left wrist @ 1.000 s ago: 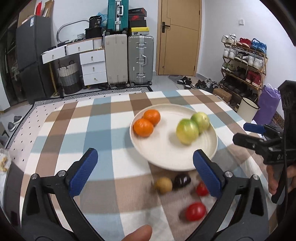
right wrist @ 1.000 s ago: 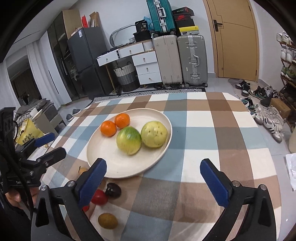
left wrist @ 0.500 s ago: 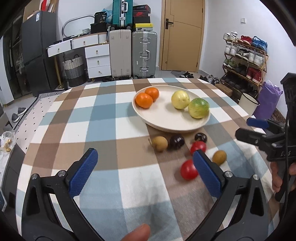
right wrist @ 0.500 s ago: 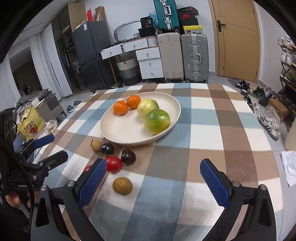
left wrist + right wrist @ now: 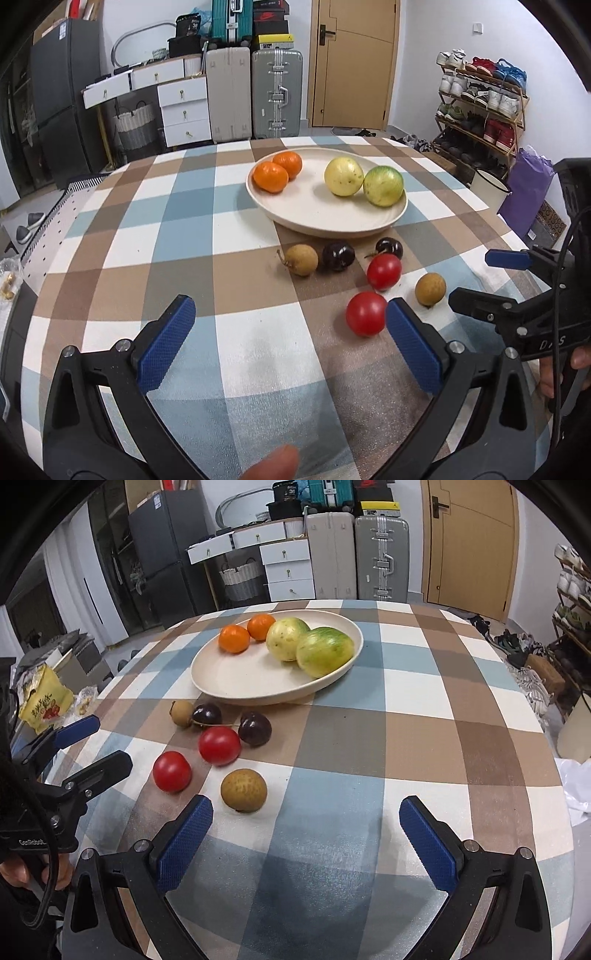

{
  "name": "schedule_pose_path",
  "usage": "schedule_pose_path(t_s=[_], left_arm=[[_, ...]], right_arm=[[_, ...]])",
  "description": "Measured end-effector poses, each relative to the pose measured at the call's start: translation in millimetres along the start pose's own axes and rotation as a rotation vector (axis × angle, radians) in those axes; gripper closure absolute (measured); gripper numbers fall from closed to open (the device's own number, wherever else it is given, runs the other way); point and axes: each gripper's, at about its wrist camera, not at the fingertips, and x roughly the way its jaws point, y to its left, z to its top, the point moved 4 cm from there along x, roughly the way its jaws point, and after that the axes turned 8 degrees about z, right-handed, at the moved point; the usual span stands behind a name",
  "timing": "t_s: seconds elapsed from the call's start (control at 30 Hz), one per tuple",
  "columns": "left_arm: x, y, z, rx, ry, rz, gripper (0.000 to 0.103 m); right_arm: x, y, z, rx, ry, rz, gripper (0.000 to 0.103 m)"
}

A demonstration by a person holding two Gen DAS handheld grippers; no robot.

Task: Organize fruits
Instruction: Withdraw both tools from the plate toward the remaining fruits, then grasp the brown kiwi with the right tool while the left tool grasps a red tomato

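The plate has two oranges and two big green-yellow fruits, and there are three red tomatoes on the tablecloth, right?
Not quite. Only two red tomatoes lie on the tablecloth, as the right wrist view shows. The plate does hold two oranges and two big green-yellow fruits.

Glossy tomatoes (image 5: 365, 313), matt plate (image 5: 325, 221), woven checked tablecloth (image 5: 184, 236)

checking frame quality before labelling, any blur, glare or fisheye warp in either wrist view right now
Left wrist view: sharp, the round cream plate and nearer red tomato crisp with soft shadows; the checked tablecloth bows near the rim and the corners go black. Right wrist view: equally sharp, the brown longan clear, small glints on the dark cherries, same bowing. No strong glare in either.
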Motion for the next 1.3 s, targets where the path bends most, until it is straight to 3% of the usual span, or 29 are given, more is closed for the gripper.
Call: schedule_pose_path(t_s=[0.63,0.77,1.0,1.3], left_arm=[[14.0,0.1,-5.5,-0.001,0.054,-0.025,0.000],[16.4,-3.0,-6.2,0.013,0.066,-0.027,0.000],[19.6,-6.7,-6.7,0.032,0.077,-0.040,0.000],[23.0,-6.3,-7.5,0.016,0.091,-0.049,0.000]], right_arm=[[23.8,13.9,2.6,-0.101,0.078,-0.071,0.003],[29.8,11.4,2.2,-0.105,0.091,-0.071,0.018],[33.7,16.9,5.7,-0.119,0.075,-0.025,0.032],[32.3,27.6,5.8,-0.155,0.064,0.027,0.059]])
